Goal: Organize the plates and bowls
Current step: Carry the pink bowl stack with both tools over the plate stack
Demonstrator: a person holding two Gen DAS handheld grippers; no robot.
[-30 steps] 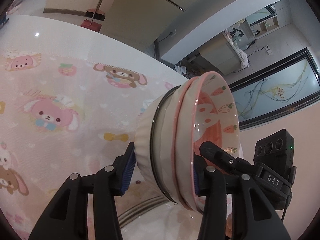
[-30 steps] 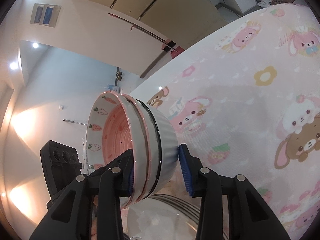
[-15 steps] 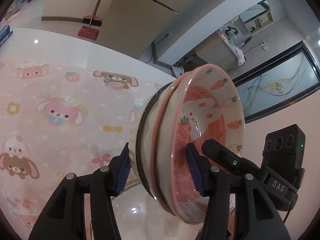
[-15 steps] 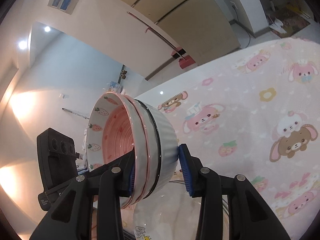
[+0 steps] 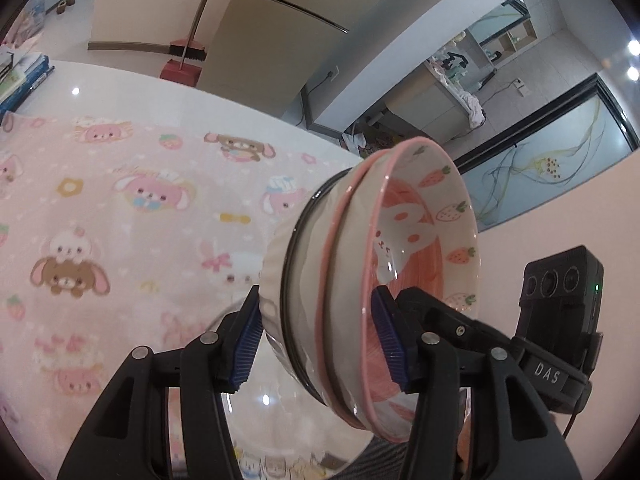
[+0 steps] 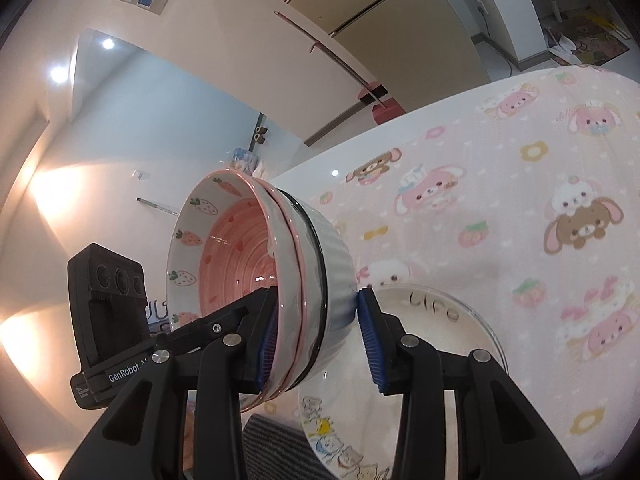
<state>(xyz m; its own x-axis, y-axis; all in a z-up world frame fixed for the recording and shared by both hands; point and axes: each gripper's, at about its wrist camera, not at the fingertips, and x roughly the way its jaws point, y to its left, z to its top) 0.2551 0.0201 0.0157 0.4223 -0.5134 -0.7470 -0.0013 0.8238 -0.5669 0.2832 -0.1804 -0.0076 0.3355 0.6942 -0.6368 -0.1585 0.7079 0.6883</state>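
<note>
Left gripper (image 5: 316, 338) and right gripper (image 6: 318, 330) both clamp the nested stack of three ceramic bowls (image 5: 372, 276), tipped on its side in the air, blue pads (image 5: 248, 336) pressing rim and base. Jaws stand partly open around it. Below lies a glass plate with cartoon edging (image 6: 476, 320) on the pink cartoon-animal tablecloth (image 5: 120, 208). Farther off, a red broom (image 5: 186, 54) leans by beige cupboards.
</note>
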